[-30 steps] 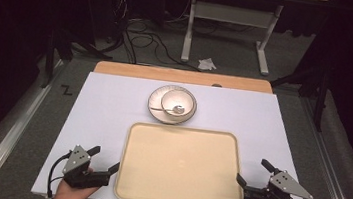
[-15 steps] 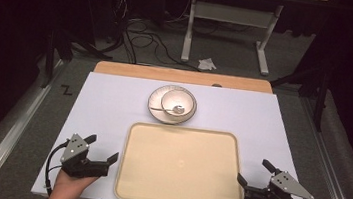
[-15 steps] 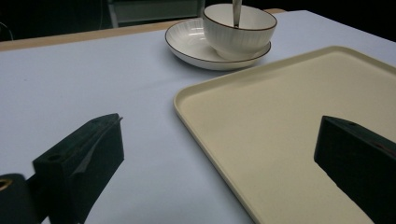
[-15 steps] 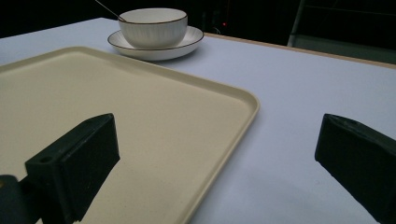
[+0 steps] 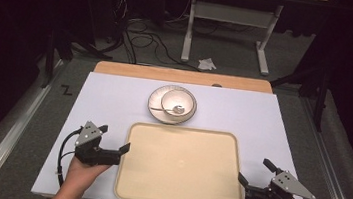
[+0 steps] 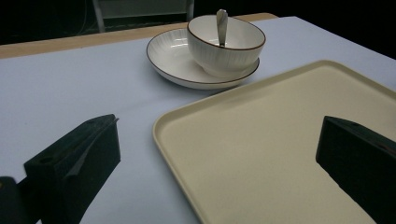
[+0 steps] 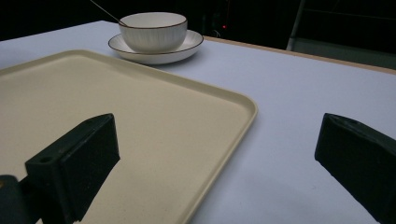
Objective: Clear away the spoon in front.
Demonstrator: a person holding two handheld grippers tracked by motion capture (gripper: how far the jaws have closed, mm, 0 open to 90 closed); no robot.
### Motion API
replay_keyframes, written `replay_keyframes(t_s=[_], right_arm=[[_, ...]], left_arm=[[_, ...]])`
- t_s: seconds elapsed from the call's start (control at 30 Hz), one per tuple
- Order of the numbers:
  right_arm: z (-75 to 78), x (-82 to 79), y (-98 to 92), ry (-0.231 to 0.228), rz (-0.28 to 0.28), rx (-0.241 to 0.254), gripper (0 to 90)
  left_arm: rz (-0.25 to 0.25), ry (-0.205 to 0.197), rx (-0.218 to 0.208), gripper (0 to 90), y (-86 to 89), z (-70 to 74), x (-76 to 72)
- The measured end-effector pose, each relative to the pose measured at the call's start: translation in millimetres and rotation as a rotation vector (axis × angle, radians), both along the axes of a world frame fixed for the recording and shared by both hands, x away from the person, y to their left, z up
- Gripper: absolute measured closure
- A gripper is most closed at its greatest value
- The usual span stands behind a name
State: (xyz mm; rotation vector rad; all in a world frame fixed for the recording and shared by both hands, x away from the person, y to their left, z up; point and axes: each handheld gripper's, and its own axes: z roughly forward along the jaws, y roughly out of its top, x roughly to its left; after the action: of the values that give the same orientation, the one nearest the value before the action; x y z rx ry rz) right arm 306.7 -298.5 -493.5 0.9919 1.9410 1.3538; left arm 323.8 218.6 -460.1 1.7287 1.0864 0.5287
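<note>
High view: a cream rectangular tray (image 5: 182, 165) with rounded corners is laid on the near half of the white table (image 5: 109, 97). The left gripper (image 5: 117, 152) is held at the tray's left edge, jaws spread, tips just at the rim. The right gripper (image 5: 244, 185) is held at the tray's near right corner, jaws likewise spread. A white bowl (image 5: 178, 104) with a spoon (image 5: 171, 110) in it is seated on a white saucer (image 5: 156, 108) just beyond the tray's far edge.

Left gripper view: the jaws are parted wide, one over the bare table, the other over the tray (image 6: 280, 140); the tray's raised rim is seen between them. The bowl (image 6: 226, 44), ribbed and brown-rimmed, is set on the saucer (image 6: 168, 56), the spoon (image 6: 221, 25) leaning upright inside.

Right gripper view: the jaws are spread, the tray's (image 7: 116, 107) rounded corner lying between them. The bowl (image 7: 153, 30) and saucer (image 7: 191, 43) are seen beyond.
</note>
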Motion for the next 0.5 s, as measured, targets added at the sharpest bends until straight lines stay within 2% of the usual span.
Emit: replay_keyframes(t_s=[0.3, 0.5], right_arm=[[1.4, -1.2, 3.6, -0.018, 0.014, -0.017, 0.4], [0.7, -0.6, 2.4, -0.017, 0.01, -0.014, 0.4]], left_arm=[[-0.001, -0.006, -0.009, 0.0, -11.3, 9.3, 18.9], [-0.008, 0.0, -0.031, 0.1, -17.2, 16.8, 34.7]])
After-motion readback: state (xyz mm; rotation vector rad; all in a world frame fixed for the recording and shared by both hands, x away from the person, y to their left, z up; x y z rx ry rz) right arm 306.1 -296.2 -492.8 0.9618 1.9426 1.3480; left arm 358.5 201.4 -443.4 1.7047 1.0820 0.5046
